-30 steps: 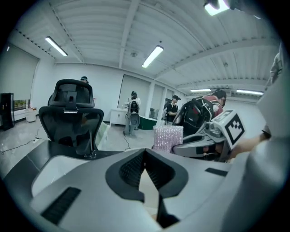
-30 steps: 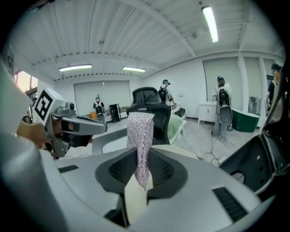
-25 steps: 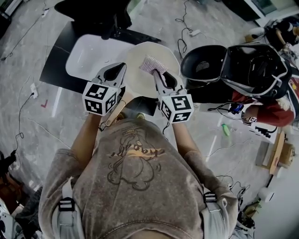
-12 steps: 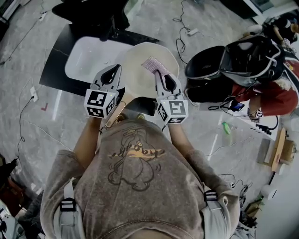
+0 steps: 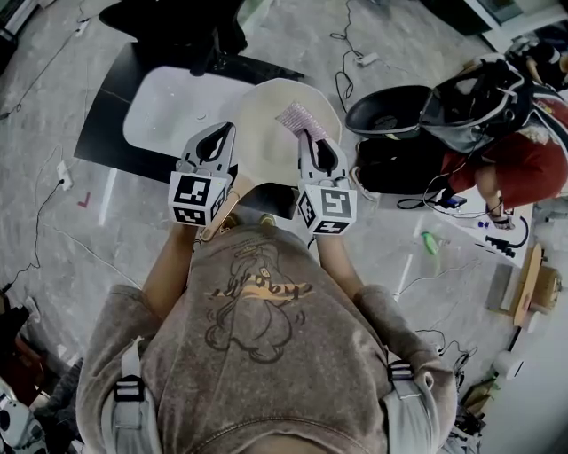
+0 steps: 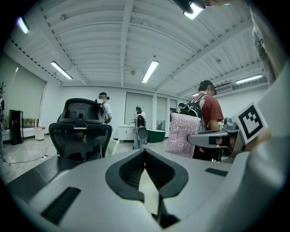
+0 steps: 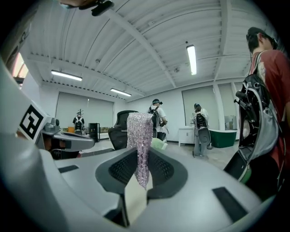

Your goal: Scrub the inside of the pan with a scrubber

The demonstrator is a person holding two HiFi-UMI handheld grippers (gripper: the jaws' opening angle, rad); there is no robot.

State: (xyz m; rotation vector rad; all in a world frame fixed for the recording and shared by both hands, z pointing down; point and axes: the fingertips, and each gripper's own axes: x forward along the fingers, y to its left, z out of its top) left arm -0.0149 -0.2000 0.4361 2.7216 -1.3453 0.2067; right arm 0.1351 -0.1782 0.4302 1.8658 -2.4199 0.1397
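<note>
A cream pan [image 5: 266,142] lies at the right end of a black table [image 5: 106,124], its wooden handle [image 5: 220,213] pointing toward me. My right gripper [image 5: 304,135] is over the pan's right side, shut on a pink glittery scrubber [image 5: 298,117] that stands up from its jaws [image 7: 139,136]. The left gripper [image 5: 220,133] hovers by the pan's left rim, jaws shut, with nothing showing between them [image 6: 145,152]. Its cube sits just left of the handle. The left gripper view also catches the scrubber [image 6: 182,135]. Neither gripper view shows the pan.
A white basin [image 5: 173,106] sits on the table left of the pan. A black office chair [image 5: 177,22] stands beyond the table. Black bags [image 5: 390,120] and a crouching person in red [image 5: 519,168] are at the right. Cables cross the floor.
The right gripper and scrubber have drifted slightly right over the pan. The left gripper has hardly moved. The person in red at the right has shifted.
</note>
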